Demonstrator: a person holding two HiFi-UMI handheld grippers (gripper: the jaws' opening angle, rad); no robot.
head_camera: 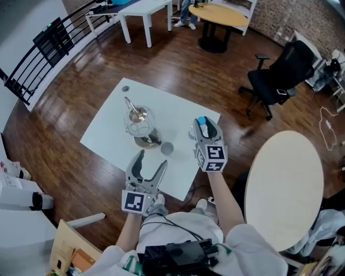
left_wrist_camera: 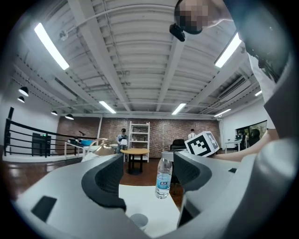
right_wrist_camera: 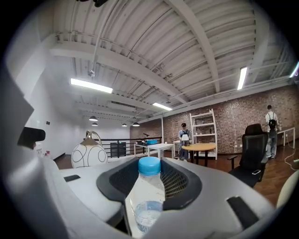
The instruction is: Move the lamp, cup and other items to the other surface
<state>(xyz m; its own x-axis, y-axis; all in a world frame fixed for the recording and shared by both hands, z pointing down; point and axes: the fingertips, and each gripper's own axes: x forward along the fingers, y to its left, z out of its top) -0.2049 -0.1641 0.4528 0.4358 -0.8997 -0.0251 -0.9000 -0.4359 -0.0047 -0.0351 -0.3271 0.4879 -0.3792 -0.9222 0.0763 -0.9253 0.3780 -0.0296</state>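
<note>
A clear water bottle (right_wrist_camera: 148,196) with a blue cap (head_camera: 201,121) stands upright between the pads of my right gripper (right_wrist_camera: 149,182), which is shut on it at the right side of the white table (head_camera: 108,135). The left gripper view shows the same bottle (left_wrist_camera: 163,178) over the table's right edge. The globe lamp (head_camera: 141,125) with a metal base stands mid-table, seen also in the right gripper view as a white globe lamp (right_wrist_camera: 88,154). A small grey cup (head_camera: 167,148) sits just right of it. My left gripper (head_camera: 146,164) is open and empty near the table's front edge, short of the cup (left_wrist_camera: 138,220).
A small grey disc (head_camera: 125,88) lies at the table's far corner. A round beige table (head_camera: 284,188) stands to the right. A black office chair (head_camera: 280,75) is beyond it. Further back are a white table (head_camera: 143,11) and a round wooden table (head_camera: 223,16).
</note>
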